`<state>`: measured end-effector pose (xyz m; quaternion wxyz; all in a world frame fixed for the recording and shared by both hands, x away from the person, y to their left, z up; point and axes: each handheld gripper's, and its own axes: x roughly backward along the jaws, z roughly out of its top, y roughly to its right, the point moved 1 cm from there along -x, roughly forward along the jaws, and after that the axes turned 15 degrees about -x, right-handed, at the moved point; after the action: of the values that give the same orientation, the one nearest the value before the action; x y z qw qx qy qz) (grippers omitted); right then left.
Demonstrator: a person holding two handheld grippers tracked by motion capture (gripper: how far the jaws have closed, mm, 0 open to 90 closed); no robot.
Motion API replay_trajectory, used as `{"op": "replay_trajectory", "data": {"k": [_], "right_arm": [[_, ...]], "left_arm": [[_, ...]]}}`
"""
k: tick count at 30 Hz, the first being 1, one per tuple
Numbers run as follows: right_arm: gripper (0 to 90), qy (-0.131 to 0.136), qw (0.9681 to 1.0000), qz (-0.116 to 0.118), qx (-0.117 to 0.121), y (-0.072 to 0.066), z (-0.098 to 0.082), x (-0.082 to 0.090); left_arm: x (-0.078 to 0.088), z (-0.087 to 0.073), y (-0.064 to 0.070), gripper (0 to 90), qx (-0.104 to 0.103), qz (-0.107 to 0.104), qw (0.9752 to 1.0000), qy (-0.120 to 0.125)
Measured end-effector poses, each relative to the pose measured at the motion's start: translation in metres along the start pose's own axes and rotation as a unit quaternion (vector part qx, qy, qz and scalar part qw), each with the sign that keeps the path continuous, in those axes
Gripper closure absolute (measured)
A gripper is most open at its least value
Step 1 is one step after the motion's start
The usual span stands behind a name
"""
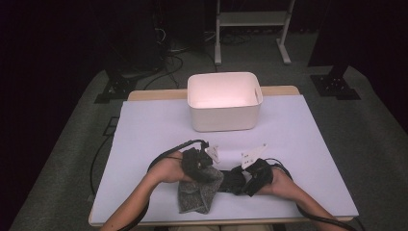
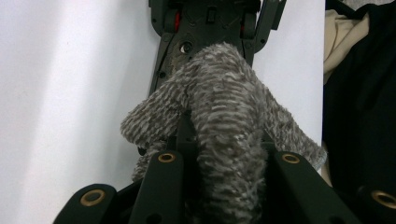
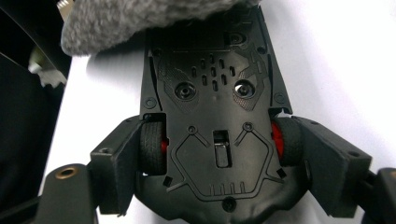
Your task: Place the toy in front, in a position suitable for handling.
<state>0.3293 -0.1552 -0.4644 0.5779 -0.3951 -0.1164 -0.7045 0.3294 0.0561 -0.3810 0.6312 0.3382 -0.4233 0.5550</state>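
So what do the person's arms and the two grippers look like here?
Both forearms are bare, with no sleeves in view. The left gripper and right gripper are black, each topped by a pale grey three-cornered plate and trailing a black cable. Up close, the black jaws carry brass-coloured rings at their pivots.

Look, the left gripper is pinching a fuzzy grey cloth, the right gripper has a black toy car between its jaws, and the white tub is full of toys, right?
Not quite: the white tub is empty, as the high view shows. The left gripper does pinch the fuzzy grey cloth, and the black toy car sits upside down between the right gripper jaws.
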Motion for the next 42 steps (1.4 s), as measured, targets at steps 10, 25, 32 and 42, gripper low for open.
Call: {"op": "replay_trajectory", "data": {"k": [10, 25, 32, 42], "right_arm": [[22.5, 0.009, 0.999, -0.025, 0.037, -0.01, 0.002, 0.002], [22.6, 0.013, 0.9992, -0.027, 0.026, -0.011, -0.005, 0.0], [22.6, 0.012, 0.999, -0.028, 0.031, -0.009, -0.006, -0.001], [22.6, 0.015, 0.9991, -0.024, 0.031, -0.007, -0.003, 0.001]], "left_arm": [[-0.007, 0.02, -0.01, 73.1, -0.011, 0.0, 0.9999, 0.004], [-0.053, 0.063, -0.012, 73.2, -0.055, -0.033, 0.9979, -0.011], [-0.039, 0.041, -0.007, 73.4, -0.038, -0.023, 0.999, -0.007], [-0.005, -0.017, -0.002, 73.4, 0.018, 0.004, 0.9997, -0.017]]}}
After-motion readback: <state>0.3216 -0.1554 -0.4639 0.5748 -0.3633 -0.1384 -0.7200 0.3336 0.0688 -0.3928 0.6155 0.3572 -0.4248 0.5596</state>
